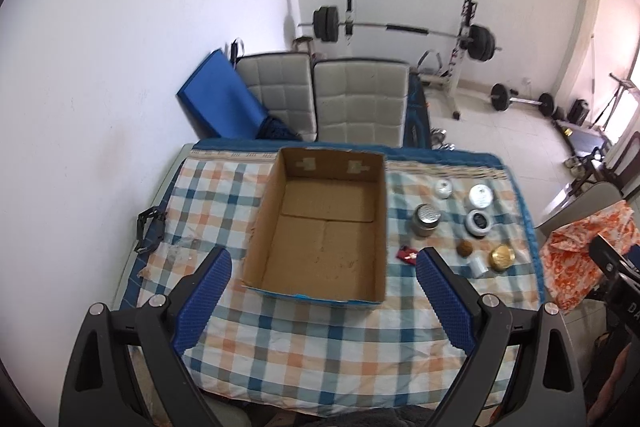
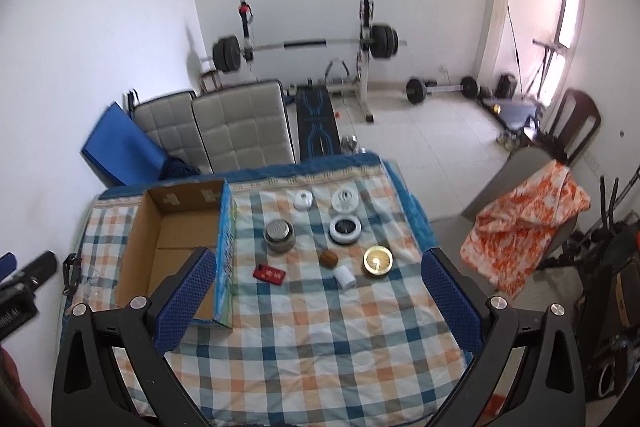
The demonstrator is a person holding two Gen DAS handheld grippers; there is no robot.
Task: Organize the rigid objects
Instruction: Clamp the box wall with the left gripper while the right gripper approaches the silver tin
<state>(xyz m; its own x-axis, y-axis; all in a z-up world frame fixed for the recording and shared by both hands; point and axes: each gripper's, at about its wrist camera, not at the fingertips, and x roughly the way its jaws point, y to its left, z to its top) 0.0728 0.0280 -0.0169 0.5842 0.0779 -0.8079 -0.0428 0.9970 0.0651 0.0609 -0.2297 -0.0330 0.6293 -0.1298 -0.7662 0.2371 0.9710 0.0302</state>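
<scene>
Both grippers hang above the near edge of the table with fingers spread wide and nothing between them — the left gripper (image 1: 324, 265) faces the cardboard box (image 1: 324, 227), the right gripper (image 2: 316, 267) the small items. The box is bare inside, so I judge the sorting not yet begun. To its right, on the checked cloth (image 2: 320, 347), lie a red packet (image 2: 269, 273), a metal-lidded jar (image 2: 279, 235), a brown ball (image 2: 329, 259), a white cylinder (image 2: 345, 276), a gold tin (image 2: 377, 259) and three white round containers (image 2: 345, 230) — all hard and compact, all apart.

left tool (image 1: 322, 259) agape, right tool (image 2: 318, 259) agape
</scene>
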